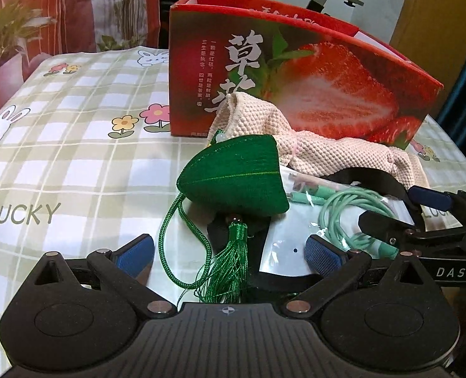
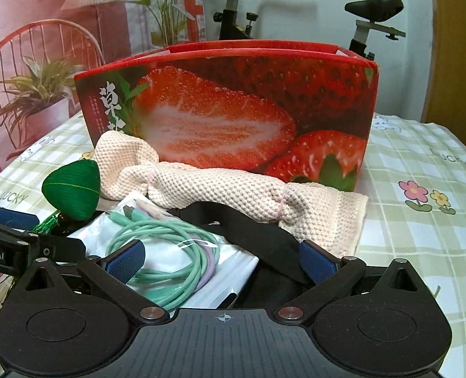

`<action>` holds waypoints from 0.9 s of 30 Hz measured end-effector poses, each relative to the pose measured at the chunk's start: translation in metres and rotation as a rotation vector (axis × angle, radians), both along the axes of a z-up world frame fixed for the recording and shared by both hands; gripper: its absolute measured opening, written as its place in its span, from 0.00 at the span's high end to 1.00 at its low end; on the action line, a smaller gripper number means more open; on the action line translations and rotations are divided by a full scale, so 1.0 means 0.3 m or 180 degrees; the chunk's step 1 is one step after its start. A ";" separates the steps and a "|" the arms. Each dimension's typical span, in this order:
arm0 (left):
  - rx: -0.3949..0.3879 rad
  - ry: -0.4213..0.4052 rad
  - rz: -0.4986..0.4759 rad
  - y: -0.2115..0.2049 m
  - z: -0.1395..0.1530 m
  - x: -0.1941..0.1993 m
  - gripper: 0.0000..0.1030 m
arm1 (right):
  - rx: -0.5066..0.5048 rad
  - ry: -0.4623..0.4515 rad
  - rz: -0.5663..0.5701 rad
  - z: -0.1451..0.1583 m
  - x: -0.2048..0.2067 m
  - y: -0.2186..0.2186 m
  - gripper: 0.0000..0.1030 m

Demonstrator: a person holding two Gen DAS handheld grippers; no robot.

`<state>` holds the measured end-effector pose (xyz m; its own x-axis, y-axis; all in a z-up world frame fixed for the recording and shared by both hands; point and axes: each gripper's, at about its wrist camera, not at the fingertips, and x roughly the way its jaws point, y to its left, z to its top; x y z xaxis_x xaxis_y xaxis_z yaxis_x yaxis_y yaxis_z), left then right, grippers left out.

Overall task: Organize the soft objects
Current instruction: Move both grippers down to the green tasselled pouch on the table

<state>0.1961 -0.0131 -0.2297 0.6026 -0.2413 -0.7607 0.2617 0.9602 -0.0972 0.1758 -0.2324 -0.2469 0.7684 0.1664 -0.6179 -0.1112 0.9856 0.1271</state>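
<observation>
Right up close: left gripper (image 1: 230, 253) spread wide, blue pads (image 1: 322, 253) either side of a green tassel (image 1: 231, 264) and cord loop (image 1: 182, 236), gripping nothing. Same story for the right gripper (image 2: 222, 260), also wide apart, straddling a clear bag (image 2: 182, 264) with a coiled mint-green cable (image 2: 170, 252) inside and a black strap (image 2: 252, 236) running across, closed on neither.

Landmark for everything else: big red strawberry box (image 1: 311, 85), open at the top, standing on a checked tablecloth (image 1: 59, 163) with bunnies, flowers and "LUCKY" printed on it.

Soft stuff all piled just in front of that box:
- cream knitted cloth (image 2: 217, 186), bunched up and leaning against the box's front face, spread along most of its width
- green fabric pouch (image 1: 236, 176) shaped like a wrapped dumpling, in front of the box's left end, touching the cloth and resting partly on the clear bag, tassel hanging off its near side
- black strap poking out from under the cloth, further out from the box

Couldn't tell what was inside the box from either view.

Behind the box: exercise bike (image 2: 368, 9), red wire chair (image 2: 28, 60), potted plant (image 2: 34, 100).
</observation>
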 end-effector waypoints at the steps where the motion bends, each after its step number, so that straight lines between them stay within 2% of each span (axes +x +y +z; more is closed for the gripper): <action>1: -0.0003 -0.0006 0.0003 0.000 0.000 -0.001 0.00 | 0.0013 0.0006 0.0000 0.000 0.000 -0.002 0.00; 20: 0.0011 0.0007 -0.0036 -0.004 0.000 0.003 0.00 | 0.0091 0.0033 0.0003 -0.004 0.002 -0.006 0.00; 25: -0.0116 0.0152 -0.0123 0.028 0.010 0.019 0.00 | 0.0083 0.0094 0.0013 0.004 0.010 -0.003 0.00; 27: -0.0218 0.0202 -0.0069 0.055 0.019 0.018 0.03 | 0.0077 0.0151 0.0029 0.013 0.018 -0.002 0.00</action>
<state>0.2016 0.0036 -0.2239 0.5477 -0.3066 -0.7785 0.2737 0.9449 -0.1795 0.1811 -0.2331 -0.2428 0.7366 0.1886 -0.6494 -0.1135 0.9812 0.1562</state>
